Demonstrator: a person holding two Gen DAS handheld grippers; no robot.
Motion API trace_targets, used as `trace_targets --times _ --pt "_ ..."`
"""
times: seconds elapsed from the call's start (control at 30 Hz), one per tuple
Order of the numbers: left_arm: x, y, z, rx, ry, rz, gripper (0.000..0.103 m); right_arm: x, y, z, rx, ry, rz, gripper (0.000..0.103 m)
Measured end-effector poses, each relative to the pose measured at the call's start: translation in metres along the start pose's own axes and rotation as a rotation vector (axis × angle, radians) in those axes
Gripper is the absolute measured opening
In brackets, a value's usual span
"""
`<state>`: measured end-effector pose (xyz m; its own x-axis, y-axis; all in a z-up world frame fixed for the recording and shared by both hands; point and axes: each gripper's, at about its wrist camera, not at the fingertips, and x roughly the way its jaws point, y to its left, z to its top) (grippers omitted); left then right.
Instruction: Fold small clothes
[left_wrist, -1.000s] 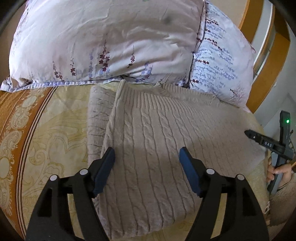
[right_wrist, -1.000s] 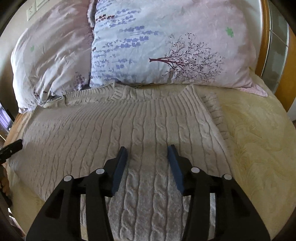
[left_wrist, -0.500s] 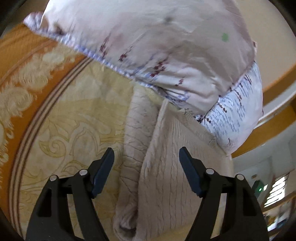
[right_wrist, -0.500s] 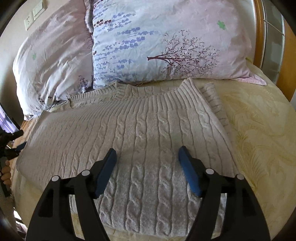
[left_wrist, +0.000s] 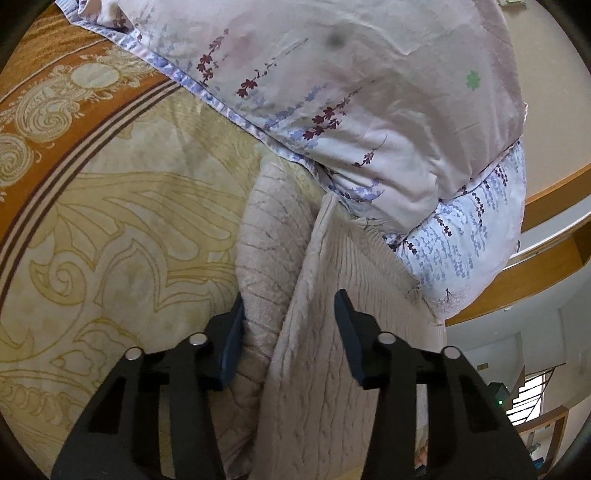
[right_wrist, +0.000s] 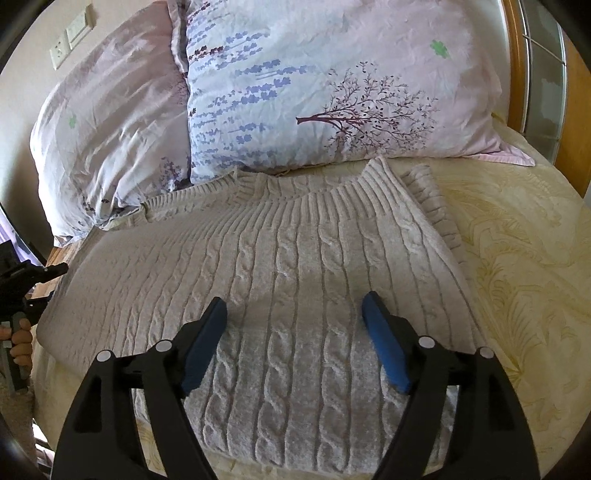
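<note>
Closing, the left tongs (left_wrist: 288, 325) straddle the sweater (left_wrist: 317, 369) edge; the right tongs (right_wrist: 295, 317) spread wider, empty.

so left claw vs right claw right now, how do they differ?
The left claw straddles the sweater's folded side edge and is closing on it; the right claw hovers over the flat front panel, opening, gripping nothing. The left claw's gap is narrower than the right claw's. The left view is rolled, so the bed looks tilted; the right view sits level. Both have black arms with blue pads and point toward the pillows.
</note>
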<state>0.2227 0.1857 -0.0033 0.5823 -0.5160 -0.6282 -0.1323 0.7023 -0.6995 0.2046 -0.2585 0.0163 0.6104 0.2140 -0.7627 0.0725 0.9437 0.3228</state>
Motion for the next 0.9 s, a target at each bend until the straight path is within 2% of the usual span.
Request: trace_targets --times 0.2,0.37,0.67,0.9 --pt "0.005 -0.003 -0.002 -0.006 0.019 0.001 0.023 0.002 0.0 -0.001 0.014 -0.007 0.015 0.081" --pt "-0.001 -0.023 0.0 0.0 -0.004 -0.061 0.018 -0.007 -0.012 -0.003 0.095 -0.02 0.084 0.081" --pt "-0.003 -0.104 -0.003 0.07 -0.053 -0.215 0.015 -0.032 -0.032 -0.007 0.154 -0.065 0.132 0.081" --pt "0.034 -0.184 -0.027 0.138 -0.003 -0.319 0.014 -0.051 -0.052 -0.009 0.188 -0.103 0.15 0.081"
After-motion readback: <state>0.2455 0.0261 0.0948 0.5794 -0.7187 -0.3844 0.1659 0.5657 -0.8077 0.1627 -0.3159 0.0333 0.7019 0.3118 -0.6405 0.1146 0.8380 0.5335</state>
